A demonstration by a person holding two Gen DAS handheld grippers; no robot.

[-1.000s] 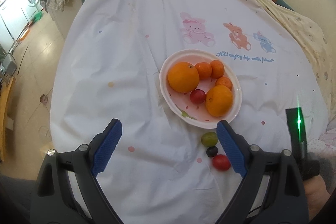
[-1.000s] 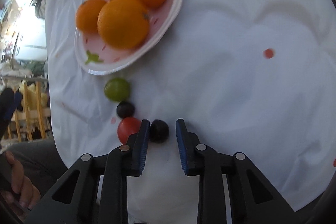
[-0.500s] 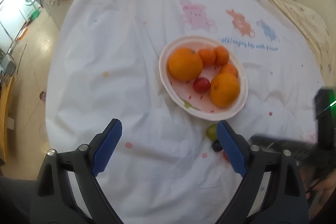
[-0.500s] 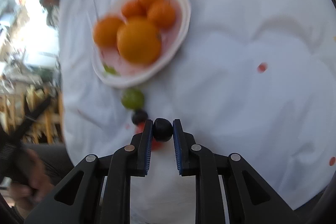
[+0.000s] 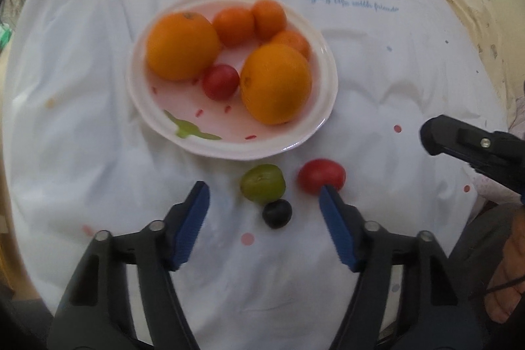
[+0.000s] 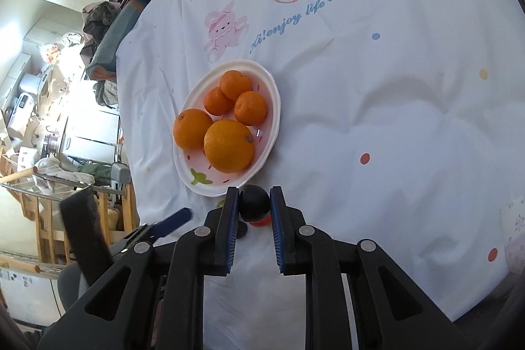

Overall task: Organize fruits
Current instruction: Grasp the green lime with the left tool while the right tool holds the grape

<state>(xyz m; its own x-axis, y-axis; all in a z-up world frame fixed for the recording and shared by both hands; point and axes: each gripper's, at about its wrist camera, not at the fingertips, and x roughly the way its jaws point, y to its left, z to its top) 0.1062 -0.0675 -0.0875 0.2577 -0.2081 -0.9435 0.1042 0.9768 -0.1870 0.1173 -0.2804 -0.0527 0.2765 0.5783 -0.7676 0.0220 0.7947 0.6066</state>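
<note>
R tongs (image 6: 254, 207) grip dark fruit (image 6: 254, 202), L closing

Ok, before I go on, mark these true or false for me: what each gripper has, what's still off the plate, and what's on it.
1. The right gripper is shut on a dark round fruit. True.
2. The left gripper already grips the green fruit. False: its fingers are closing but press on nothing; the green fruit and a dark berry lie between them on the cloth.
3. The red tomato beside the green fruit lies off the plate. True.
4. The plate holds only oranges. False: a small red fruit sits between the two large oranges.
5. The plate is upside down. False: it stands upright, holding fruit.
</note>
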